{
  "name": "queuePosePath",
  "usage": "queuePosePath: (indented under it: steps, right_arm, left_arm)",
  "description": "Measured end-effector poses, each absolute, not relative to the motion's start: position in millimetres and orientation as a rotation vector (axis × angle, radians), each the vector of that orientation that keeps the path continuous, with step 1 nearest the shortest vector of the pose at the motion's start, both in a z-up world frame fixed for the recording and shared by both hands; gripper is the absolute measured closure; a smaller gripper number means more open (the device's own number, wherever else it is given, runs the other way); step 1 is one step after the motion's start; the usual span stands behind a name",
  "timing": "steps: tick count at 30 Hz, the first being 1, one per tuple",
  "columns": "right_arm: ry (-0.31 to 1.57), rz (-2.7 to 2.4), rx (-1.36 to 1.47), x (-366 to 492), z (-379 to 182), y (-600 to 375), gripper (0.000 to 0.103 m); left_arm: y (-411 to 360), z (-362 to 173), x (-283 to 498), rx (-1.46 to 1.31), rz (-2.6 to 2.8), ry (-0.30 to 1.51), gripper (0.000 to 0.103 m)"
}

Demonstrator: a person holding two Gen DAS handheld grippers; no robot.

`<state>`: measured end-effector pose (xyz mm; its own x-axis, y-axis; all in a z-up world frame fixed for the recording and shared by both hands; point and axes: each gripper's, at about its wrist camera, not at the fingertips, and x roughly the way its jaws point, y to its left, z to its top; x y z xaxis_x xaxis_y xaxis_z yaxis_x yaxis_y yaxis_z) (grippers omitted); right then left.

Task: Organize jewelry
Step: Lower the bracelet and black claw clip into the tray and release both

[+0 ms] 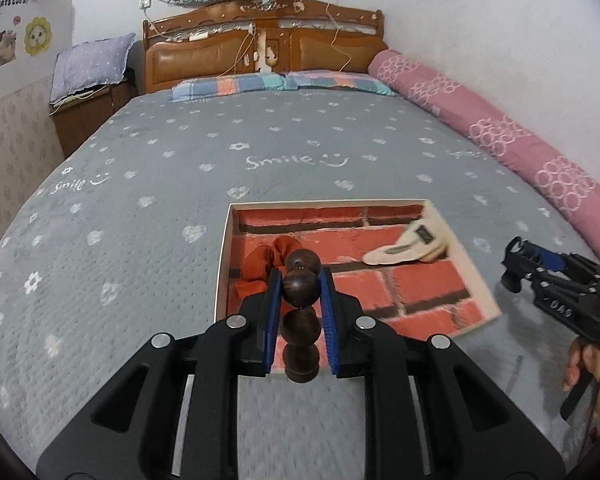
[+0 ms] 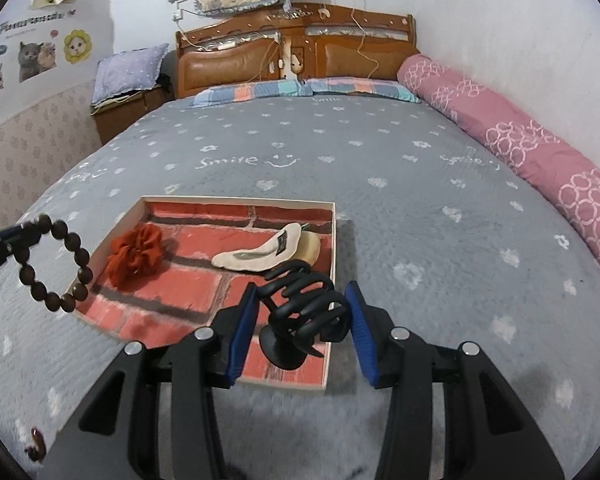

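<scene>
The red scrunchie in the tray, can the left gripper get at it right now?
Probably not yet. The left gripper is already shut on the wooden bead bracelet, so its jaws are occupied. The red scrunchie itself lies uncovered in the tray, with nothing over it.

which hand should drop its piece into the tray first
Probably left. The left gripper holds the bead bracelet over the tray; the right gripper has the black hair claw at the tray's near corner.

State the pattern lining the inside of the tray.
Red brick pattern with dark mortar lines on the tray, clearest in the right wrist view.
</scene>
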<state>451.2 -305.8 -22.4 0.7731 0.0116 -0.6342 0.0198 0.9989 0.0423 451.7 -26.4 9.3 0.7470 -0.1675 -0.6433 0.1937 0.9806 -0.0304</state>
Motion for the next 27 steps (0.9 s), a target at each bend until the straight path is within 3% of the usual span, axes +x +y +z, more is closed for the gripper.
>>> queuePosePath:
  steps: [11,27]
  right_arm:
    - [0.754,-0.020,0.042,515,-65,-293,0.059]
    - [0.817,-0.042,-0.001,535,-96,-288,0.058]
  left_arm:
    - [-30,-53,509,0.116,-0.109,0.739,0.085]
    - [-18,-85,529,0.143,-0.064,0.819,0.085]
